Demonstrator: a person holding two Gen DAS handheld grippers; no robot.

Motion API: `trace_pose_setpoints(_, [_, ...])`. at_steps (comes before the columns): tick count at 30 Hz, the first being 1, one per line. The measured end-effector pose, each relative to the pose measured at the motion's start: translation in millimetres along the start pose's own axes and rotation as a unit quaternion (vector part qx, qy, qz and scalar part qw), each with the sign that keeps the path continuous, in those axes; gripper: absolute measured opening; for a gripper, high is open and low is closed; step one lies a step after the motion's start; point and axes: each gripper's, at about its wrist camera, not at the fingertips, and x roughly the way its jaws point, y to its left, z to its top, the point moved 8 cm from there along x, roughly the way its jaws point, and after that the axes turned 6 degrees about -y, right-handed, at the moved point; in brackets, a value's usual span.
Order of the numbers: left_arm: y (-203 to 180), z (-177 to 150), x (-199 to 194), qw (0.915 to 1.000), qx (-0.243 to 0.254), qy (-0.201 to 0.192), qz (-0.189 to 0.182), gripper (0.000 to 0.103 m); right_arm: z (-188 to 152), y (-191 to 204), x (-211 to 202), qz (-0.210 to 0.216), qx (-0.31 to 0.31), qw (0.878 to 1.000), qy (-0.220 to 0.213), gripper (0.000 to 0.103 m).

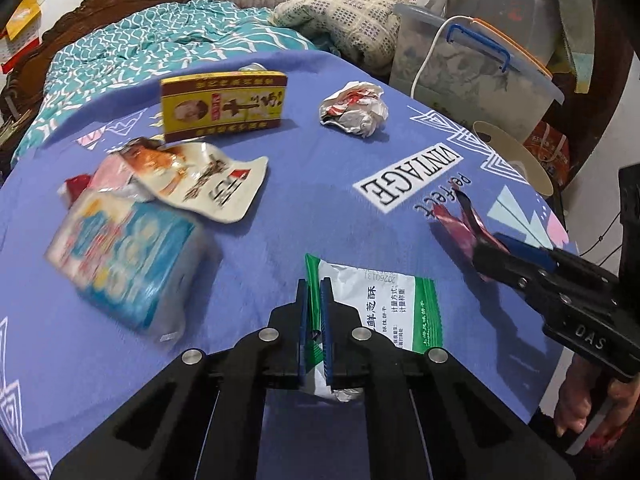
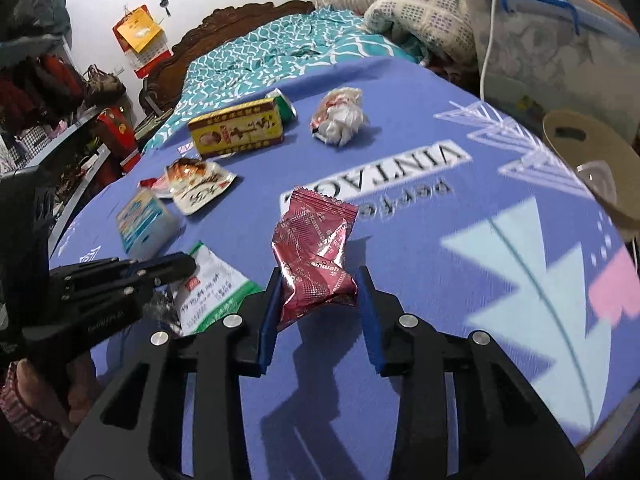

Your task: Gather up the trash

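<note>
My left gripper is shut on a green and white snack wrapper, held just above the purple tablecloth; it also shows in the right wrist view. My right gripper is open around a crumpled red wrapper that sits between the fingers; whether the pads touch it I cannot tell. That red wrapper shows in the left wrist view too. On the cloth lie a yellow box, a crumpled paper ball, a torn white pouch and a blue tissue pack.
The purple tablecloth has a "VINTAGE" print. A tan bin lid sits off the table's right edge. A lidded plastic storage box and a bed with a teal cover stand behind.
</note>
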Motion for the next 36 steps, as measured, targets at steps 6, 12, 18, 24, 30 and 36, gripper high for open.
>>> trace_pose_setpoints(6, [7, -9, -9, 0.9999, -0.009, -0.006, 0.001, 0.005, -11, 9, -11, 0.001, -0.006, 1.000, 0.003, 0.038])
trace_pose_setpoints(12, [8, -12, -10, 0.9998, -0.014, -0.009, 0.003, 0.005, -9, 12, -7, -0.002, -0.010, 1.000, 0.008, 0.045])
trace_pose_setpoints(18, [10, -12, -12, 0.9996, -0.022, -0.016, 0.003, 0.005, -4, 10, 2, -0.007, -0.005, 1.000, 0.009, 0.045])
trace_pose_setpoints(24, [18, -11, -14, 0.9987, -0.046, -0.021, -0.009, 0.005, 3, 14, 10, -0.003, -0.001, 1.000, 0.008, 0.047])
trace_pose_setpoints(30, [18, -10, -15, 0.9981, -0.054, -0.024, -0.018, 0.005, 5, 20, 5, 0.001, 0.001, 1.000, -0.009, 0.049])
trace_pose_setpoints(36, [23, -9, -18, 0.9970, -0.067, -0.029, -0.026, 0.005, 3, 24, 2, -0.006, -0.019, 1.000, -0.009, 0.050])
